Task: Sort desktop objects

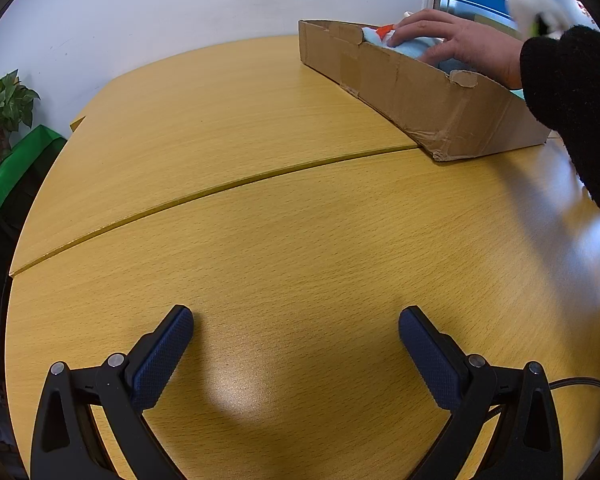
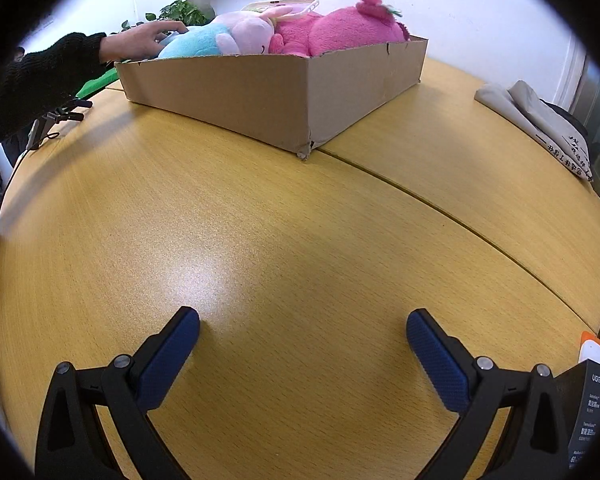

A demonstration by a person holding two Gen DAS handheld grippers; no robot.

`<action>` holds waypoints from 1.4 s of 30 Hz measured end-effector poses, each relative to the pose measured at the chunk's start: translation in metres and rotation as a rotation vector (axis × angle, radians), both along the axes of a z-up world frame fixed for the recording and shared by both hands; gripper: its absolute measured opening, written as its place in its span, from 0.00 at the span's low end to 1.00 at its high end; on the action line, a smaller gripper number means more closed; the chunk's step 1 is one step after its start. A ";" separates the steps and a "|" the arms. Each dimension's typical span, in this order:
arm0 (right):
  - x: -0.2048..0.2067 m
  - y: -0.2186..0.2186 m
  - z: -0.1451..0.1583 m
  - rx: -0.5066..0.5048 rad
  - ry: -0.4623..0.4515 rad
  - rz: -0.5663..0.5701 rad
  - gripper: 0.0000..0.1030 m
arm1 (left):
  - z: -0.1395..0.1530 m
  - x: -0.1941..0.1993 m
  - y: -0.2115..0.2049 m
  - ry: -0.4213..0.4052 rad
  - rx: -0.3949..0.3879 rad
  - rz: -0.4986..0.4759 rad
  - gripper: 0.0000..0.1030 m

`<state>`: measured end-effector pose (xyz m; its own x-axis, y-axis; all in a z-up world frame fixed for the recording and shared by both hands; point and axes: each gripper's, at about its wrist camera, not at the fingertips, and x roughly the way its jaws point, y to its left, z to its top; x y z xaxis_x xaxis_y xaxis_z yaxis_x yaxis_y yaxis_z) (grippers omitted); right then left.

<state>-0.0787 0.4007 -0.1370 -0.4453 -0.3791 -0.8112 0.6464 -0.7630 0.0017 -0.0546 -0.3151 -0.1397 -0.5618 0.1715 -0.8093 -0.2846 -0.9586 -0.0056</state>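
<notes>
With both tongs, left (image 1: 296, 330) and right (image 2: 303, 332), gaping empty, I'd wait until the hand (image 1: 460, 42) leaves the box (image 2: 276, 96).

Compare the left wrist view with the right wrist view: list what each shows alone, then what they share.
Left wrist only: a potted plant beside a green sheet, and the open left tongs.

Right wrist only: a pink plush in the box, folded grey fabric, a dark UGREEN package, and the open right tongs.

Both: the cardboard box, a hand on the blue plush, and the wooden table.
</notes>
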 end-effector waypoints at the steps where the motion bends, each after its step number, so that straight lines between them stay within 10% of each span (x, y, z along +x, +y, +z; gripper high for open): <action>1: 0.000 0.000 0.000 0.000 0.000 0.000 1.00 | 0.000 0.000 0.000 0.000 0.000 0.000 1.00; 42: 0.001 0.001 0.000 0.001 0.001 0.001 1.00 | 0.000 -0.002 -0.002 -0.001 0.001 0.000 1.00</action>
